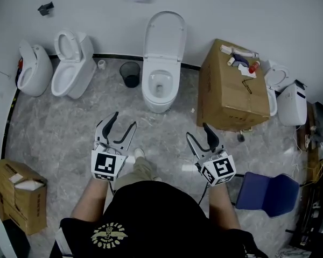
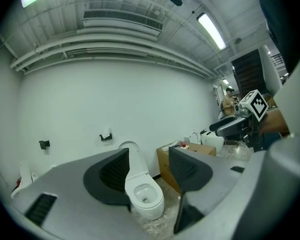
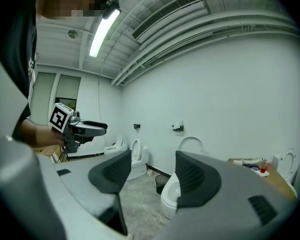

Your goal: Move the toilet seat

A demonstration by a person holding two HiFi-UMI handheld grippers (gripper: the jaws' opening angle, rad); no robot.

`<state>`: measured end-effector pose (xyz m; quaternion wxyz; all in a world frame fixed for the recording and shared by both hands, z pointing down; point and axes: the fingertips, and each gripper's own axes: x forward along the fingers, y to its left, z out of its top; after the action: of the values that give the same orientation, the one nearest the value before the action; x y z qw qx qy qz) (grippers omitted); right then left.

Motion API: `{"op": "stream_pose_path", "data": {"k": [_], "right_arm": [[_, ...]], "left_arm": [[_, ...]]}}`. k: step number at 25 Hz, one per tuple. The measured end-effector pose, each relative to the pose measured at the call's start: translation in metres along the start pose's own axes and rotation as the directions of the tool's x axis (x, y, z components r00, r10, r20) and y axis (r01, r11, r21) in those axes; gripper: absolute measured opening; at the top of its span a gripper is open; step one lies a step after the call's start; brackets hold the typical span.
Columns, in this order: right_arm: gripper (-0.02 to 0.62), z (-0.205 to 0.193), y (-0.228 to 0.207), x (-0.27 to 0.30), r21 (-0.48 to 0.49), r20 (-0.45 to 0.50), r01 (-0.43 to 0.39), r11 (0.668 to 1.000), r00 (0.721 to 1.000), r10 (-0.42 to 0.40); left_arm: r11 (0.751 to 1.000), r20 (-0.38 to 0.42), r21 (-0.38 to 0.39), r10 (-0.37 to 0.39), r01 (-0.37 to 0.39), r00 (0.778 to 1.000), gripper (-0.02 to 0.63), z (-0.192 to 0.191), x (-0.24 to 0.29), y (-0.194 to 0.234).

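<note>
Left gripper [image 1: 125, 120] jaws wide apart, nothing between the pads; its own view shows only the far toilet [image 1: 160, 93] framed in the gap. Right gripper [image 1: 197, 130] likewise spread and empty, its own view showing bare floor [image 1: 70, 128] and a black waste bin [image 1: 130, 73] between the jaws, the toilet bowl partly behind one jaw. Both held out level in front of the person, side by side and apart from each other, aimed toward the back wall [image 1: 247, 9], well short of the toilet. A shoe [image 1: 139, 153] shows on the marbled grey floor between the two grippers. Toilet seat [image 1: 164, 36] stands raised, leaning back against the wall above the open bowl; ring and lid cannot be told apart. Bin sits just beside the toilet on its left. On its right, close by, a large cardboard box [image 1: 226, 95] with bottles and small items on top. Two more white toilets [image 1: 70, 69] along the wall further left, another white fixture [image 1: 288, 98] past the box on the right. Blue chair [image 1: 266, 193] near the right gripper. Open carton [image 1: 21, 195] at the lower left of the head view.
</note>
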<state>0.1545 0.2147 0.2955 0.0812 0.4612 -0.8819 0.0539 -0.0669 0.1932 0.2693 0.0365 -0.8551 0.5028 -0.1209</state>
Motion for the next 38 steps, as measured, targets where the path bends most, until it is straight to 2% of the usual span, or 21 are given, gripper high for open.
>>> {"op": "stream_pose_path", "data": {"k": [17,27,38], "right_arm": [[0.265,0.01,-0.019,0.117,0.009,-0.053,-0.062,0.998,0.997,0.062],[0.265,0.019,-0.029,0.18,0.0,-0.09,-0.065,0.998,0.994,0.065],[0.265,0.041,-0.042,0.239,-0.036,-0.066,-0.005,0.999,0.998,0.003]], "left_arm": [[0.999,-0.01,0.013,0.034,-0.034,0.999,0.253,-0.006,0.087,0.087],[1.0,-0.017,0.007,-0.013,0.013,1.0,0.253,-0.014,0.136,0.129],[0.997,-0.005,0.013,-0.074,0.074,0.997,0.253,-0.023,0.177,0.173]]}}
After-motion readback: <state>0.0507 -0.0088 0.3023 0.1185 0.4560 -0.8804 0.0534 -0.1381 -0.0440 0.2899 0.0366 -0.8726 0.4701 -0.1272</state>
